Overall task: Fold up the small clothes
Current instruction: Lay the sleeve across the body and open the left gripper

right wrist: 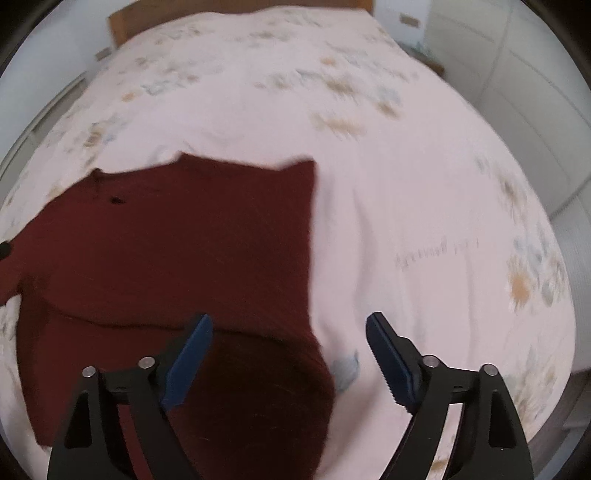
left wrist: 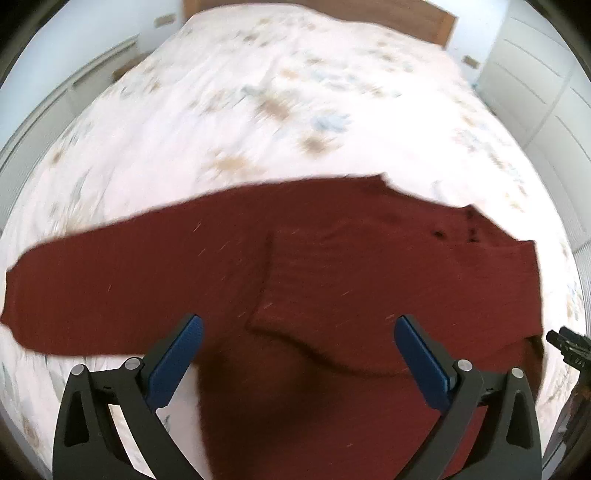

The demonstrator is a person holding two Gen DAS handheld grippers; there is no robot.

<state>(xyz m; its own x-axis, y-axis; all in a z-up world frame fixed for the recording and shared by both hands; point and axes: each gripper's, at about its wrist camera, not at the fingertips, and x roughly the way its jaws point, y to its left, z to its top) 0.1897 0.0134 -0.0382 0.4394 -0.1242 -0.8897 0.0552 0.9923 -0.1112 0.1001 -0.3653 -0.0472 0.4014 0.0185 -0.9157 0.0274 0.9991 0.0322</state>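
A dark red knitted sweater (left wrist: 332,266) lies flat on the bed. In the left wrist view one sleeve (left wrist: 92,280) stretches out to the left and the other is folded across the body. My left gripper (left wrist: 298,332) is open and empty, hovering above the sweater's lower middle. The sweater (right wrist: 177,251) fills the left half of the right wrist view. My right gripper (right wrist: 289,328) is open and empty above the sweater's right edge. Its tip shows at the right edge of the left wrist view (left wrist: 565,341).
The bed is covered by a white duvet with a faint floral print (left wrist: 258,110), also seen in the right wrist view (right wrist: 424,184). A wooden headboard (left wrist: 424,18) stands at the far end. White cupboards (left wrist: 546,85) line the right side.
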